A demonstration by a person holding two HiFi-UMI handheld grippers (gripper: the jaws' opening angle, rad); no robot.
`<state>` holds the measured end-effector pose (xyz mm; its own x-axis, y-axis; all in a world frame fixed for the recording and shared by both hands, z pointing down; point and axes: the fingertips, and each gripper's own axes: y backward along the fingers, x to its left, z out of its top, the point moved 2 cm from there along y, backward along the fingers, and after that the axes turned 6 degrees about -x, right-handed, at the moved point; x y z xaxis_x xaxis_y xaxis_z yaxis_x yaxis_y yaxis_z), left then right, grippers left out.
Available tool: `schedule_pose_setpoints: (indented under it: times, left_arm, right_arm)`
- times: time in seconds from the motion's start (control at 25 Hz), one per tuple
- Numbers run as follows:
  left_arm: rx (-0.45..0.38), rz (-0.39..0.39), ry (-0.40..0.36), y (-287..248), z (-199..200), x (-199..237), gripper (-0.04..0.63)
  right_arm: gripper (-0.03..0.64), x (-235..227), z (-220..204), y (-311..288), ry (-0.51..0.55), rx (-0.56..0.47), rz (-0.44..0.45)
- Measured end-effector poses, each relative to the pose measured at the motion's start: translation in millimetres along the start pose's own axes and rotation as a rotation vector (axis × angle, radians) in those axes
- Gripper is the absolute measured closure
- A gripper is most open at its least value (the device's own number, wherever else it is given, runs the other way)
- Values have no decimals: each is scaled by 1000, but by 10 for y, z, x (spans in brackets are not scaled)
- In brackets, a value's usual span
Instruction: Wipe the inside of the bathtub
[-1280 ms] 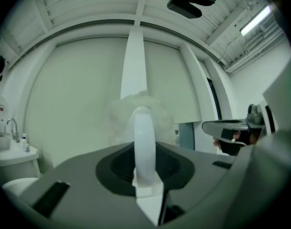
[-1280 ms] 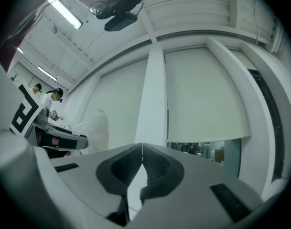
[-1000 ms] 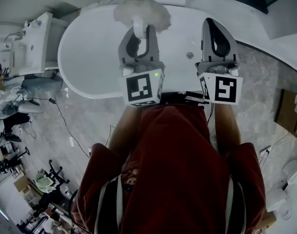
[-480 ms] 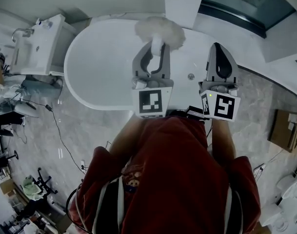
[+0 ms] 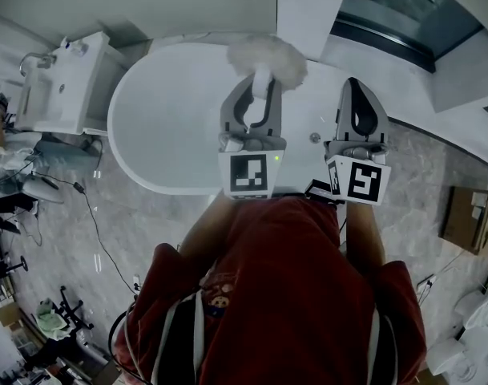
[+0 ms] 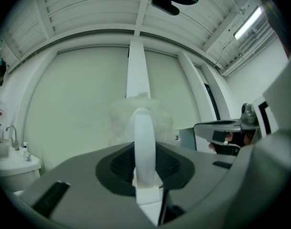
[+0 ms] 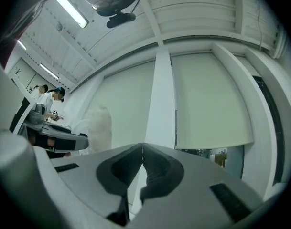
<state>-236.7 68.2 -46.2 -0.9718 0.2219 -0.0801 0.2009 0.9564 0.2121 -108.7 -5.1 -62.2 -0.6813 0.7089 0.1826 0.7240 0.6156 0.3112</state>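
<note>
Out from the left gripper [image 5: 256,79]: white duster [image 5: 268,54], handle clamped, bathtub [image 5: 171,111] below.
Long axis follows the gripper, fluffy head outermost; right gripper [image 5: 357,91] closed, empty.

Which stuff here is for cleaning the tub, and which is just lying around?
For the job: bathtub, fluffy white duster, left gripper clamped on its handle.
Just lying about: sink, cardboard box on the floor.

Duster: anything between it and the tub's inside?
Nothing visible. The left tongs hold the duster by its handle over the far edge of the bathtub; its basin is bare, and the right tongs are off to the side.
</note>
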Motion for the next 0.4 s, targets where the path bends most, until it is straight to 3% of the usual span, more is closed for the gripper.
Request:
schedule_pose_setpoints:
  times: [0.4]
  left_arm:
    - [-2,-2,1,-136,-24,110,502]
  right_arm:
    - [604,62,-70,-190,2,-5,19]
